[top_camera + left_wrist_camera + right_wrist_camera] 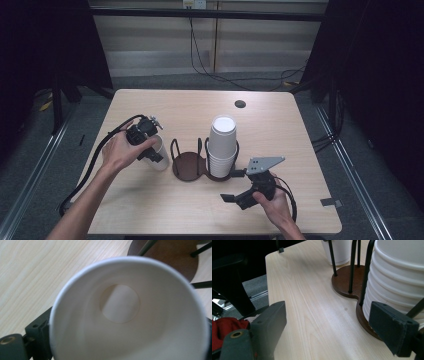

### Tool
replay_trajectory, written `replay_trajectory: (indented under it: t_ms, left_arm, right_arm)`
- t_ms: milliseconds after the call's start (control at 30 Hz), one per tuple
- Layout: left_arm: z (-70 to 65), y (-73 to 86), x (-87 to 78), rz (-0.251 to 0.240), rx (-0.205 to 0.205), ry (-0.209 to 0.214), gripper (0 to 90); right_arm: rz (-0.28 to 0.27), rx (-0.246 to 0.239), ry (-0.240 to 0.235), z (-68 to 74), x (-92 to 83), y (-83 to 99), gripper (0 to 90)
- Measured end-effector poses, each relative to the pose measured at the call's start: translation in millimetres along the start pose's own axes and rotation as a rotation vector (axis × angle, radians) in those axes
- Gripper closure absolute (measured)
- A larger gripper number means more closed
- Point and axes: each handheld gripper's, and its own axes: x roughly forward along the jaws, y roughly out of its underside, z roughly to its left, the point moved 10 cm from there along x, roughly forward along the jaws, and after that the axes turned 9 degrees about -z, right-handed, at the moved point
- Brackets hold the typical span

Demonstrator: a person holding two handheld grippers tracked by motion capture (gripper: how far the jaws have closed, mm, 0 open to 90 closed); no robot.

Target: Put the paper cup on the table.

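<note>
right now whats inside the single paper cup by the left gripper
Nothing: the left gripper view looks straight into the paper cup and shows only its bare white walls and round bottom. The table under the cup is hidden by the cup itself.

left tongs spread wide; right tongs stand open, held low.

From the left gripper view the white paper cup swallows both black jaws so their grip can't be judged, its blurred rim runs off the bottom edge, and the dark brown wooden cup holder is cropped above.
</note>
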Motion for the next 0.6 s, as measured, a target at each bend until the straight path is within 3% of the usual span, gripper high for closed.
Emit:
replay_trajectory:
  t_ms: [67,133,233,367,600]
  left_arm:
    - [-0.8,1.7,3.3,-0.009,-0.014,0.0,7.4]
    - [-3.0,2.1,5.1,-0.016,-0.004,0.02,8.3]
    - [-4.4,1.4,8.4,-0.051,-0.005,0.018,10.0]
    - [-3.2,6.4,9.4,-0.053,0.012,0.013,9.4]
    - [-1.3,20.0,12.7,-0.127,-0.011,0.059,14.9]
  right_arm:
    - [-0.002,0.002,0.0,-0.1,0.2,-0.2,15.0]
    - [0.002,0.002,0.002,-0.5,0.5,0.2,15.0]
    - [0.002,0.002,-0.001,0.2,0.4,0.3,15.0]
    - [0.006,0.002,0.0,0.0,0.5,1.1,15.0]
    - [0.003,0.003,0.0,0.3,0.5,0.7,15.0]
